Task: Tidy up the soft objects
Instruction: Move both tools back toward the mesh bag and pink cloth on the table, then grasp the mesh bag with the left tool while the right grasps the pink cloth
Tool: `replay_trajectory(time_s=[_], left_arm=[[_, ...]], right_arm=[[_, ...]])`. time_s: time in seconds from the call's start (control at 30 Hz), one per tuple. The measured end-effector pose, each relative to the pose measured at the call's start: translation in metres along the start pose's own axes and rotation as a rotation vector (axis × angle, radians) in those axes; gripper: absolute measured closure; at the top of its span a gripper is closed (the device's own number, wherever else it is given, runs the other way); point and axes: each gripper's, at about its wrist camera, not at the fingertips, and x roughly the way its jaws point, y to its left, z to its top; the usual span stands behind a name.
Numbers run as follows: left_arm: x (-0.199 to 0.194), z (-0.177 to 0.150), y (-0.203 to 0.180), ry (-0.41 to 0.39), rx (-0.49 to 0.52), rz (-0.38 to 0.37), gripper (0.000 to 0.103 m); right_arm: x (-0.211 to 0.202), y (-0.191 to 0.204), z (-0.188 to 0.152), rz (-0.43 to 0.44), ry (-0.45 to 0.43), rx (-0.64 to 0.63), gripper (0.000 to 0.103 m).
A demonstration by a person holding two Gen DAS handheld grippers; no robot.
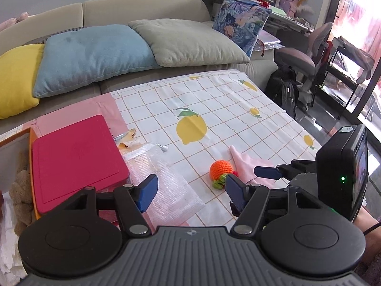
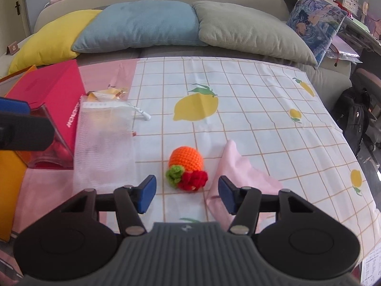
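Observation:
An orange crocheted toy (image 2: pixel 186 168) with green and red tufts lies on the lemon-print cloth (image 2: pixel 238 109). It also shows in the left wrist view (image 1: pixel 220 172). A pink cloth (image 2: pixel 240 176) lies just right of it, and a white mesh bag (image 2: pixel 103 140) lies to its left. My right gripper (image 2: pixel 187 194) is open, just short of the toy, empty. My left gripper (image 1: pixel 191 191) is open and empty above the mesh bag (image 1: pixel 164 183), left of the toy. The right gripper (image 1: pixel 266 172) shows at the right of the left wrist view.
A red box (image 1: pixel 76 162) stands at the left on an orange base, with a brown plush (image 1: pixel 20 190) beside it. Yellow (image 2: pixel 52 40), blue (image 2: pixel 140 26) and grey-green (image 2: pixel 252 31) pillows line the sofa behind. A black backpack (image 1: pixel 284 90) and chair stand at the right.

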Motion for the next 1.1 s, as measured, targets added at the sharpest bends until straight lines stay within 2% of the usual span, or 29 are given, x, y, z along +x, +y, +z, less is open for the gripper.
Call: replay_trajectory(time_s=[0.23,0.43,0.5,0.67,0.73,0.87,0.97,1.03,1.1], left_arm=[[0.026,0.006,-0.005,0.058,0.029,0.018,0.030],[0.052,0.003,-0.017,0.114,0.060,0.067,0.030],[0.061,0.001,-0.019,0.122,0.058,0.065,0.026],[0.079,-0.004,-0.028,0.129,0.054,0.138,0.022],[0.084,-0.006,-0.031,0.138,0.043,0.159,0.021],[0.090,-0.010,-0.033,0.131,0.028,0.205,0.019],[0.091,-0.012,-0.032,0.127,-0.001,0.230,0.018],[0.093,-0.014,-0.031,0.127,-0.018,0.234,0.018],[0.095,-0.016,-0.031,0.129,-0.033,0.242,0.017]], right_arm=[[0.009,-0.012,-0.002,0.022,-0.017,0.020,0.047],[0.012,-0.027,-0.009,-0.029,-0.006,0.060,0.046],[0.012,-0.034,-0.012,-0.034,0.001,0.084,0.042],[0.019,-0.048,-0.016,-0.068,0.040,0.144,0.031],[0.025,-0.052,-0.018,-0.061,0.070,0.167,0.023],[0.037,-0.049,-0.024,-0.066,0.115,0.146,0.020],[0.040,-0.047,-0.024,-0.077,0.093,0.119,0.024],[0.039,-0.046,-0.023,-0.078,0.073,0.110,0.034],[0.037,-0.046,-0.023,-0.077,0.056,0.096,0.056]])
